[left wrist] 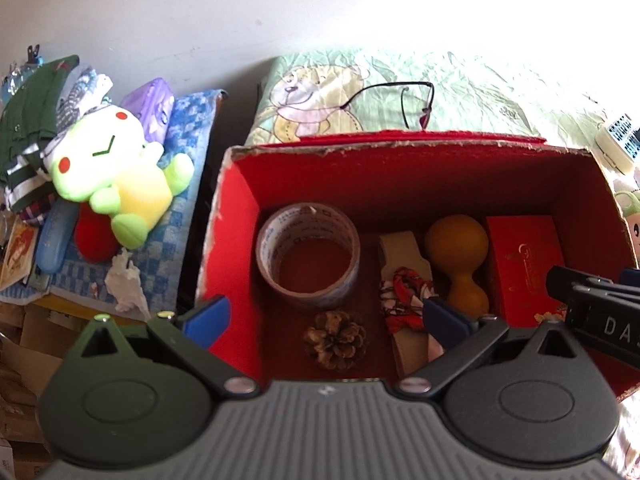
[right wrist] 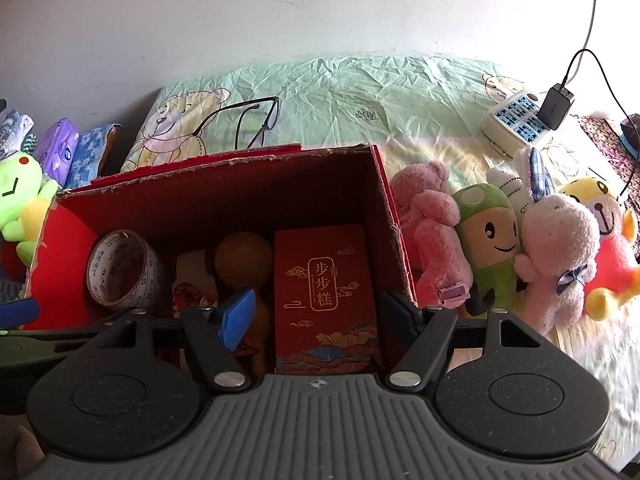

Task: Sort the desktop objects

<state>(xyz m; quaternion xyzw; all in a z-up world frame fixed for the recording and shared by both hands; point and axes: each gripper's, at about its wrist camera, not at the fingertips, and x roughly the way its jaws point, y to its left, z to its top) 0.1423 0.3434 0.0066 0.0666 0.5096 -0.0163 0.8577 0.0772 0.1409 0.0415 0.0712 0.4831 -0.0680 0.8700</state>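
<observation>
A red cardboard box (left wrist: 232, 216) (right wrist: 394, 216) stands open on the bed. Inside lie a tape roll (left wrist: 308, 254) (right wrist: 126, 272), a pine cone (left wrist: 336, 338), a patterned cloth on a beige piece (left wrist: 404, 296), a yellow gourd (left wrist: 460, 256) (right wrist: 242, 256) and a red gift packet (left wrist: 528, 264) (right wrist: 326, 292). My left gripper (left wrist: 326, 320) is open and empty above the box's near side. My right gripper (right wrist: 316, 314) is open and empty over the red packet; it also shows in the left wrist view (left wrist: 600, 304).
Glasses (left wrist: 416, 100) (right wrist: 256, 124) lie behind the box. A green frog plush (left wrist: 116, 168) lies on a blue checked towel (left wrist: 188, 128) to the left. Several plush toys (right wrist: 492, 240) line the box's right side. A power strip (right wrist: 516, 120) with a charger lies at far right.
</observation>
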